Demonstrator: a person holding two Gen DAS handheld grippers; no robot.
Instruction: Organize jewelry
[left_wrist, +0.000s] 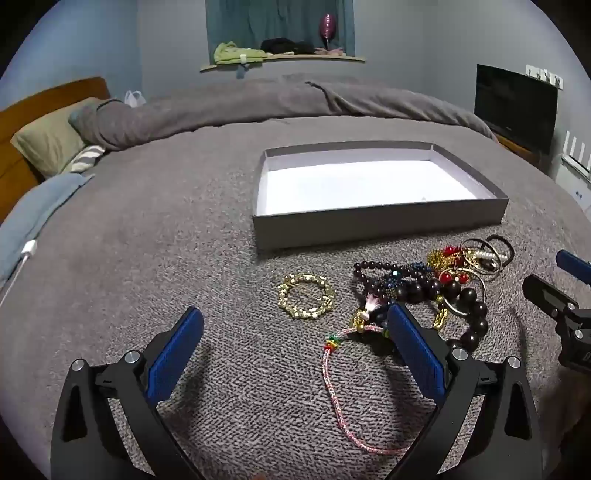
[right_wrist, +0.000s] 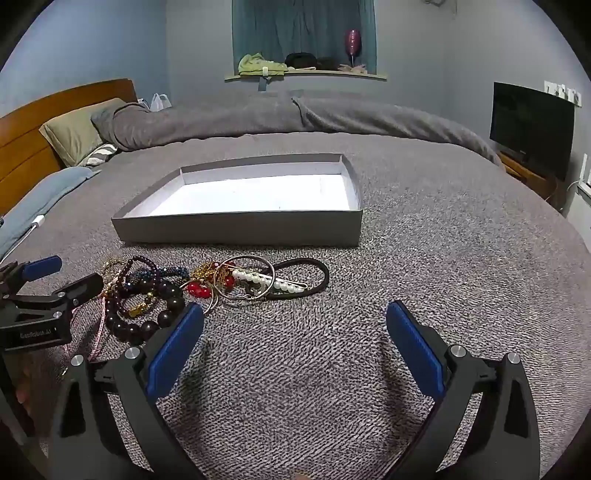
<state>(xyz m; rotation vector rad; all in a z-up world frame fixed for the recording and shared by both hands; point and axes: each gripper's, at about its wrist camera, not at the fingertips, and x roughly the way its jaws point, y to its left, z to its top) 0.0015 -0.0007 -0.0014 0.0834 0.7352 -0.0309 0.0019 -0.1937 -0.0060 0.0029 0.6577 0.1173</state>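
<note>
A shallow grey box (left_wrist: 376, 225) with a white inside lies on the bed; it also shows in the right wrist view (right_wrist: 236, 230). In front of it lies a heap of jewelry (left_wrist: 424, 284): dark bead strands, red beads, rings, a pearl clip (right_wrist: 269, 282). A gold bracelet (left_wrist: 306, 295) lies apart to the left, and a pink cord (left_wrist: 334, 391) trails toward me. My left gripper (left_wrist: 295, 328) is open over the blanket, near the gold bracelet. My right gripper (right_wrist: 295, 325) is open and empty, right of the heap.
The grey blanket (right_wrist: 424, 258) covers the bed. Pillows (left_wrist: 48, 144) and a wooden headboard (left_wrist: 22, 110) are at the left. A TV (right_wrist: 532, 125) stands at the right. A white charger cable (left_wrist: 22, 258) lies at the left edge.
</note>
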